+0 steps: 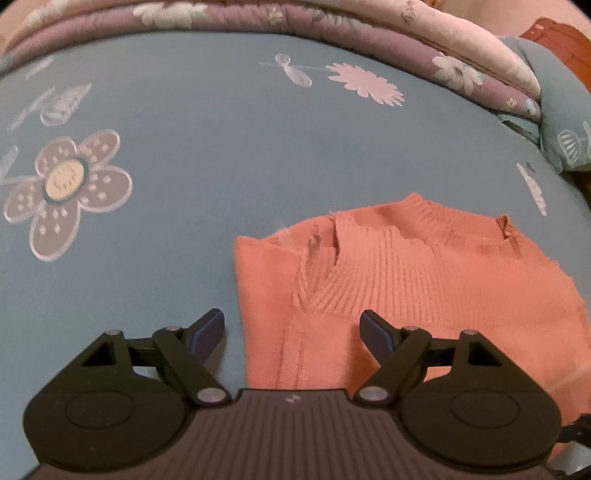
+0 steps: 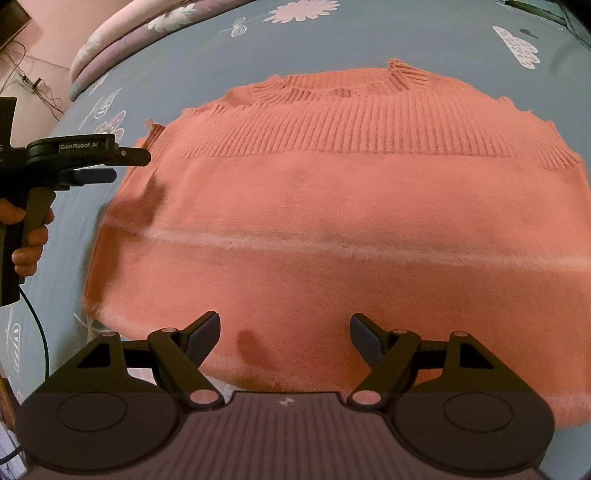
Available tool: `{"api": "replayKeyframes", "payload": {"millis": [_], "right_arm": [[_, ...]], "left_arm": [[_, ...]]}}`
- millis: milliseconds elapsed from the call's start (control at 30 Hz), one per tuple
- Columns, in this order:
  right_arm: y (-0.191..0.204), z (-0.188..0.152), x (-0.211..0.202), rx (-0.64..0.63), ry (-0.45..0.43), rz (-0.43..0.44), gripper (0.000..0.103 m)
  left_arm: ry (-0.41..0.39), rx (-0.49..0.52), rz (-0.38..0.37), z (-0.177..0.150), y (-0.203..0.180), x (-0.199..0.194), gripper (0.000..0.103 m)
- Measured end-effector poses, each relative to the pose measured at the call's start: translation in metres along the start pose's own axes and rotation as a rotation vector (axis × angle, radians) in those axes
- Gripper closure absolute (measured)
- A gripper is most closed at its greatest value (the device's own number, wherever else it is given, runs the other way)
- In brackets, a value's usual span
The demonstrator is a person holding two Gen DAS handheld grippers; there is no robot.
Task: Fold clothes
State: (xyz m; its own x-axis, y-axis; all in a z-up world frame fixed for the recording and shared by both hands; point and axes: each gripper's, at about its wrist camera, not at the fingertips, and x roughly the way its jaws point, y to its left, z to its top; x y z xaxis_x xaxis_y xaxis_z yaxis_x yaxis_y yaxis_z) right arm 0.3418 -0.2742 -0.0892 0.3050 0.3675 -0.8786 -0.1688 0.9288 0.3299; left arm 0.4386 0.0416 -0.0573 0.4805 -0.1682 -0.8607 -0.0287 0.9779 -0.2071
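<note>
A salmon-orange knit sweater (image 2: 325, 206) lies flat on a blue flowered bedsheet (image 1: 184, 184), its ribbed collar at the far side. In the left wrist view the sweater (image 1: 406, 280) fills the lower right, its left edge folded in. My left gripper (image 1: 293, 330) is open and empty, straddling that left edge just above it. It also shows from the side in the right wrist view (image 2: 142, 164), held in a hand at the sweater's left edge. My right gripper (image 2: 285, 334) is open and empty, low over the sweater's near hem.
A folded purple and pink flowered quilt (image 1: 332, 26) lies along the far side of the bed. A blue pillow (image 1: 565, 122) and something red (image 1: 561, 40) sit at the far right. Cables (image 2: 33, 85) lie on the floor beyond the bed's left edge.
</note>
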Motion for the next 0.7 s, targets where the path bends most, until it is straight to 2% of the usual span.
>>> {"api": "replayKeyframes", "payload": {"millis": [233, 333, 400, 500, 567, 700], "right_arm": [[-0.003, 0.006, 0.001, 0.009, 0.002, 0.007, 0.021], [-0.002, 0.007, 0.003, -0.005, 0.006, 0.003, 0.021], [-0.002, 0.008, 0.005, -0.008, 0.011, 0.006, 0.018], [-0.001, 0.010, 0.005, 0.000, 0.013, 0.016, 0.017], [-0.002, 0.011, 0.005, 0.004, 0.012, 0.021, 0.017], [-0.004, 0.014, 0.007, 0.033, 0.018, 0.029, 0.017]], "left_arm": [[0.028, -0.115, -0.113, 0.008, 0.026, 0.013, 0.023], [0.063, -0.161, -0.208, 0.014, 0.036, 0.025, 0.022], [0.078, -0.164, -0.245, 0.018, 0.041, 0.033, 0.021], [0.091, -0.167, -0.307, 0.024, 0.046, 0.040, 0.014], [0.106, -0.168, -0.363, 0.025, 0.048, 0.045, 0.004], [0.101, -0.188, -0.443, 0.022, 0.057, 0.049, 0.002]]}}
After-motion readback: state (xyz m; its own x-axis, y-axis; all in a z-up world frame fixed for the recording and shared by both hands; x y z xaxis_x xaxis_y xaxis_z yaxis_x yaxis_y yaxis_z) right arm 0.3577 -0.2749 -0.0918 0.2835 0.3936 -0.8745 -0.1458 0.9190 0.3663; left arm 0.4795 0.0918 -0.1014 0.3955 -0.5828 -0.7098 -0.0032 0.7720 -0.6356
